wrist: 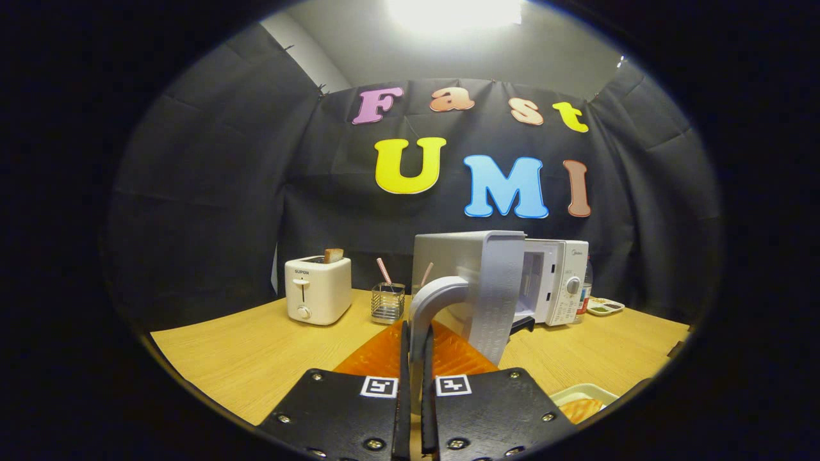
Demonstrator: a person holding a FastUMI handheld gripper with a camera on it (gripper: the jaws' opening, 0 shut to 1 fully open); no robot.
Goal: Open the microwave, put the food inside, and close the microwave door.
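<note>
Toaster (318,289): a small, glossy box with rounded corners stands on the wooden table (256,358) well to the left of the fingers; a slice of bread (333,255) pokes from its top slot, and a lever and a round knob sit on its front face.
Wire holder (387,301): a square metal-mesh cup sits just right of the toaster, a striped straw (383,269) leaning out of it.
Table: pale wood-grain board, smooth, running under everything.
Gripper (416,346): its two flat fingers stand nearly together, clamped on the lower end of the door handle (435,307), with only that narrow bar between them.
Door handle: a smooth, matte, curved plastic bar, arching from the fingers up to the door's edge.
Microwave door (493,288): swung wide open toward the camera, seen edge-on; the inner edge is ribbed, with fine raised print too small to read.
Microwave (557,282): a boxy, smooth-shelled oven beyond the fingers and slightly right, its cavity exposed, a round dial and rows of buttons on the right-hand panel.
Orange mat (384,355): a translucent, shiny sheet lies on the table under the fingers.
Small dish (605,307): a shallow tray with green bits, right of the microwave.
Food (580,408): an orange piece in a pale, shallow tray (580,390) on the table, just right of the gripper's body, outside the oven.
</note>
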